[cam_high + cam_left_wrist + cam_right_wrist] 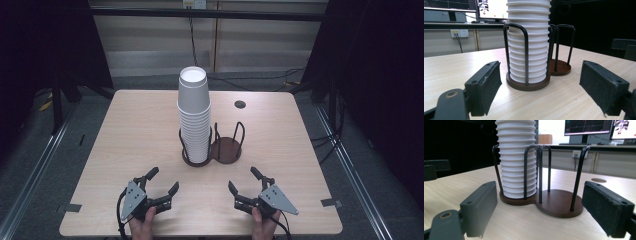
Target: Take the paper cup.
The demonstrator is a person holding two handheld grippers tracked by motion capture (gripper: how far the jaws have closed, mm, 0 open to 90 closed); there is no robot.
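lab — monitors (587, 127) | wall sockets (459, 33) | black curtains (380, 60)

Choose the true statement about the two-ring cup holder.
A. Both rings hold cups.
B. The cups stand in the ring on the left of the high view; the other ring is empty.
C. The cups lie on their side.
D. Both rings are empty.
B: the cups stand upright in the left ring of the holder; its right ring is bare.
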